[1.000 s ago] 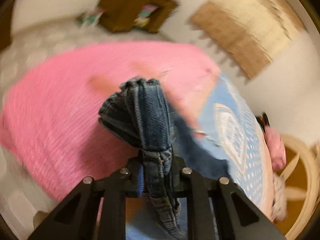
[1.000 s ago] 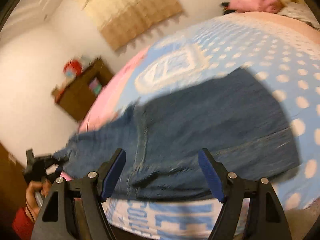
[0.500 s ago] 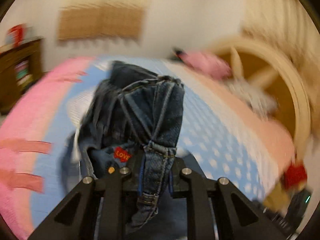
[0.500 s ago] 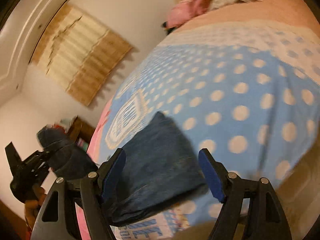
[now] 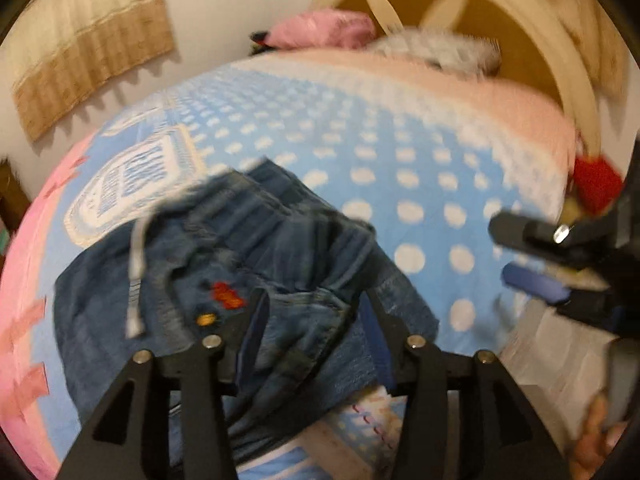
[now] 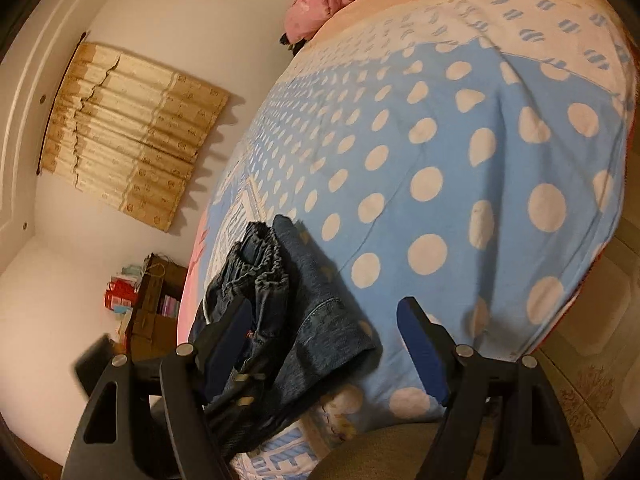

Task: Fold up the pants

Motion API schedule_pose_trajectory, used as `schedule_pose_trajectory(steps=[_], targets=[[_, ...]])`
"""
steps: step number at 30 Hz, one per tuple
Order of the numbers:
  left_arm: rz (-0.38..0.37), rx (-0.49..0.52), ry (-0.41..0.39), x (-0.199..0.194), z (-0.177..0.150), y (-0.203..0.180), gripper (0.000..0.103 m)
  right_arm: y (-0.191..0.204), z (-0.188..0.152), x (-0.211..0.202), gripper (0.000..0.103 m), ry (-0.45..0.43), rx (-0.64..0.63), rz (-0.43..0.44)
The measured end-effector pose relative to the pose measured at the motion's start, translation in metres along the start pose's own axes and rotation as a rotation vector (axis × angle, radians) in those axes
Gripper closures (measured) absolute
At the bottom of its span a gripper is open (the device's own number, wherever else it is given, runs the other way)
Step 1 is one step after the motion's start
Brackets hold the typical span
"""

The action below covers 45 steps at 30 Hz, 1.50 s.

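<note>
I face a bed [image 6: 500, 184] covered in a blue spread with white dots, a pink blanket [image 5: 24, 264] along its far side. Pink pillows [image 6: 320, 12] lie at the head, under a cream arched headboard [image 5: 560, 52]. A tan pleated blind [image 6: 132, 132] hangs on the white wall [image 6: 60, 300]; a brown shelf unit [image 6: 156, 304] fills the corner. Patterned tile floor [image 6: 592, 380] shows beyond the bed's near edge.

Black hand-held gripper [image 5: 312, 316] frames, blue finger pads [image 6: 420, 340], silver screws.
</note>
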<state>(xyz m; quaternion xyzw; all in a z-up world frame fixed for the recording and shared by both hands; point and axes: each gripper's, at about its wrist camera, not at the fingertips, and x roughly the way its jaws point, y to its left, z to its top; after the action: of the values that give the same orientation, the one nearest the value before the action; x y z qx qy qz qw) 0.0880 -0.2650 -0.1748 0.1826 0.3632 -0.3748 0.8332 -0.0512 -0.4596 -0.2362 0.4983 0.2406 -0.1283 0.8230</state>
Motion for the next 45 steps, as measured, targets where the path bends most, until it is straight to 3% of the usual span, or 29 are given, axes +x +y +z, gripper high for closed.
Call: schedule_pose_trajectory(steps=[2, 5, 10, 14, 15, 17, 19, 23, 26, 29, 31, 35, 37, 39, 43, 45], targets=[[-0.011, -0.095, -0.027, -0.026, -0.009, 0.021, 0.043, 0.008, 0.002, -0.001, 0.026, 0.002, -0.021, 0.024], [0.047, -0.206, -0.045, -0.049, -0.025, 0.059, 0.042, 0.021, 0.004, 0.005, 0.023, 0.031, -0.046, 0.041], [0.110, -0.386, -0.006, -0.067, -0.059, 0.121, 0.042, 0.058, 0.005, 0.034, 0.020, 0.141, -0.104, 0.025], [0.136, -0.507, 0.002, -0.074, -0.086, 0.155, 0.042, 0.112, 0.006, 0.043, 0.021, 0.100, -0.324, 0.017], [0.148, -0.526, 0.013, -0.076, -0.092, 0.159, 0.042, 0.124, 0.006, 0.047, 0.021, 0.096, -0.383, -0.005], [0.166, -0.560, 0.031, -0.076, -0.101, 0.167, 0.042, 0.142, 0.004, 0.075, 0.021, 0.129, -0.499, -0.157], [0.161, -0.589, 0.042, -0.078, -0.108, 0.172, 0.042, 0.138, 0.000, 0.104, 0.021, 0.182, -0.523, -0.233], [0.172, -0.598, 0.038, -0.087, -0.116, 0.177, 0.042, 0.120, -0.016, 0.146, 0.043, 0.283, -0.617, -0.403], [0.174, -0.614, 0.033, -0.093, -0.122, 0.183, 0.042, 0.102, -0.006, 0.133, 0.054, 0.269, -0.492, -0.340], [0.162, -0.642, 0.039, -0.091, -0.127, 0.189, 0.042, 0.118, -0.008, 0.109, 0.069, 0.222, -0.536, -0.296], [0.154, -0.653, 0.045, -0.087, -0.129, 0.189, 0.042, 0.128, -0.013, 0.095, 0.071, 0.212, -0.543, -0.274], [0.156, -0.631, 0.056, -0.083, -0.126, 0.183, 0.042, 0.104, -0.019, 0.099, 0.071, 0.257, -0.446, -0.388], [0.165, -0.605, 0.066, -0.082, -0.125, 0.179, 0.042, 0.087, -0.020, 0.107, 0.063, 0.273, -0.417, -0.420], [0.189, -0.577, 0.076, -0.081, -0.123, 0.174, 0.042, 0.076, -0.012, 0.105, 0.058, 0.266, -0.341, -0.362], [0.234, -0.530, 0.092, -0.083, -0.117, 0.163, 0.041, 0.074, -0.010, 0.102, 0.035, 0.287, -0.329, -0.251], [0.266, -0.497, 0.092, -0.087, -0.113, 0.156, 0.033, 0.074, -0.012, 0.083, 0.035, 0.229, -0.289, -0.164]])
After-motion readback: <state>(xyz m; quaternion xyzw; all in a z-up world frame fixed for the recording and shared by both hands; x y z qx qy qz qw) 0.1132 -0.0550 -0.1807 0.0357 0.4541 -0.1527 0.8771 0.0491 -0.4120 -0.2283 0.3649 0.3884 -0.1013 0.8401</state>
